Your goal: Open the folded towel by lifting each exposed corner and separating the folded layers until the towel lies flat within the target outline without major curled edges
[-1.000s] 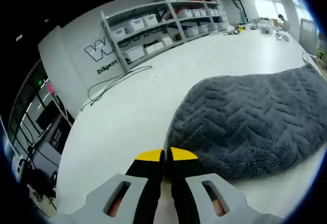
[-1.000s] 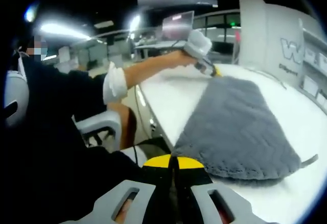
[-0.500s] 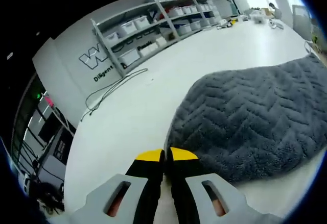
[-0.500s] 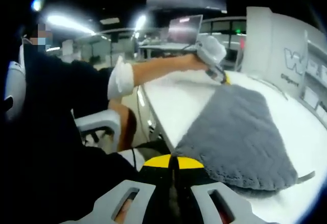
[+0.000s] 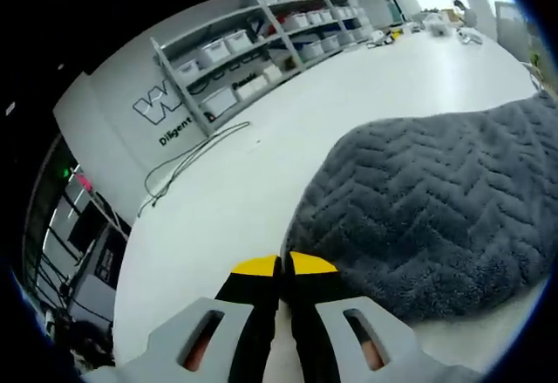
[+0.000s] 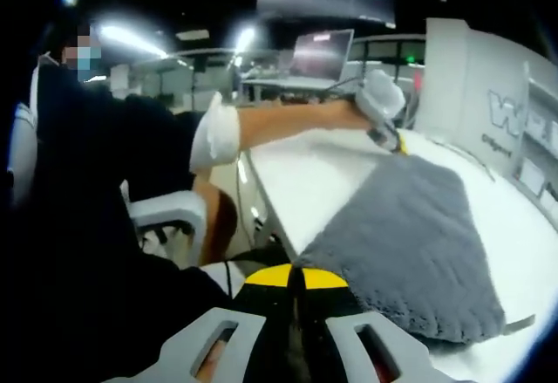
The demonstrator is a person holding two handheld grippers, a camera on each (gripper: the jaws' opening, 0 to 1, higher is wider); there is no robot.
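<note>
In the left gripper view, a white wall panel with dark lettering (image 5: 166,108) stands at the far left, and beside it a grey metal shelving rack loaded with white bins (image 5: 261,38) runs along the back. A thin dark cable (image 5: 187,160) trails over the broad white table (image 5: 261,174) in front of the rack. At the bottom centre the left gripper (image 5: 280,266) shows its black, yellow-tipped jaws pressed together with nothing between them, just beside the near rounded corner of the thick grey towel with a herringbone pile (image 5: 427,208), which lies on the table and spreads to the right; whether the tips touch its edge is hard to say. In the right gripper view, a person in dark clothes sits at the left on a white chair (image 6: 166,217), one bare forearm (image 6: 288,121) reaching out over the table. The right gripper (image 6: 296,276) rises at bottom centre, jaws shut and empty, close to the towel's near corner. The towel stretches away on the table, and the left gripper rests at its far corner.
</note>
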